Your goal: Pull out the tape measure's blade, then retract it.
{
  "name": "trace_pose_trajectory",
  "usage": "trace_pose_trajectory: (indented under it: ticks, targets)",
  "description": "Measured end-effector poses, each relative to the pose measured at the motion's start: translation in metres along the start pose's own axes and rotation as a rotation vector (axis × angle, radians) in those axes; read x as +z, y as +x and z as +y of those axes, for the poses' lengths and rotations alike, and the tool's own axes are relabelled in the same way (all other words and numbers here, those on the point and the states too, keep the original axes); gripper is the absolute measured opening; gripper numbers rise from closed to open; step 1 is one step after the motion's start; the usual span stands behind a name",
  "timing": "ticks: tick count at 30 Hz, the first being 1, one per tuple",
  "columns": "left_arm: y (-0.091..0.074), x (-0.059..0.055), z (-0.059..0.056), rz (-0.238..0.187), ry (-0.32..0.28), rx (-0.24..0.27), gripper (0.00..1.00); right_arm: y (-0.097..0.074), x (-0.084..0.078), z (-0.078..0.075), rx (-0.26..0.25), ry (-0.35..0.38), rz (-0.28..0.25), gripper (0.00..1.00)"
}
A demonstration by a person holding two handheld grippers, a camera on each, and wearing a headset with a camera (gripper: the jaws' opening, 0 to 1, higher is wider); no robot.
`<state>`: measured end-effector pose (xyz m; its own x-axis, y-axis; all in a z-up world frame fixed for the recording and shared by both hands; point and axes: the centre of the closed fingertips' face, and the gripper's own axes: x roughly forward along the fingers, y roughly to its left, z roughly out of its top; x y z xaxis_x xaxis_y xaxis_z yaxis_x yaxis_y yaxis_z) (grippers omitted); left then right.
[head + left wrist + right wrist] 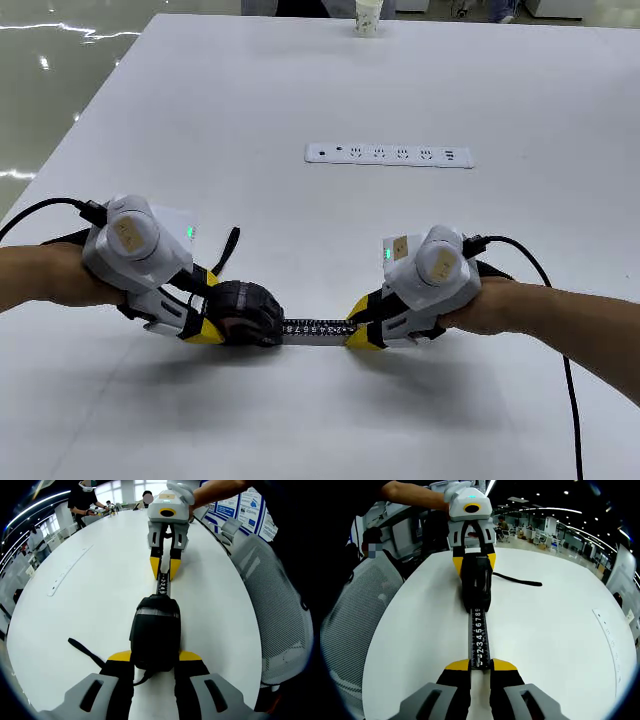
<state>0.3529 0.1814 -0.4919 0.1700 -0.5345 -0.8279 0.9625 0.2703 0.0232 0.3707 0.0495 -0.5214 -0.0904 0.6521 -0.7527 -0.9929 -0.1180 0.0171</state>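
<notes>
Tape measure case point(245, 312), black, rounded and rubbery, lies on the white table point(300, 80) on the person's side of the long white power strip point(388, 155), a little left of the strip's left end. The left tongs point(210, 305) pinch the case between their yellow tips, and its black wrist strap point(228, 250) trails back toward the power strip. The dark numbered blade point(318, 328) runs a short way out of the case, below the strip's left half, and the right tongs point(358, 322) are pressed together on its end. The left hand point(60, 275) and the right hand point(480, 305) grip the tongs' white bodies, forearms low and level, tips facing each other. Count: one tape measure, two tongs, one power strip, and one paper cup point(368, 17) beyond the strip at the table's far edge.
</notes>
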Motion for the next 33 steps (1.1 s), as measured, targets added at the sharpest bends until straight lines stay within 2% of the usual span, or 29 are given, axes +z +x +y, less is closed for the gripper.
trace_pose_trajectory:
  ticks: [33]
  targets:
    - [0.000, -0.002, 0.000, 0.014, 0.002, -0.005, 0.25, -0.028, -0.030, 0.000, -0.018, 0.008, 0.023, 0.10]
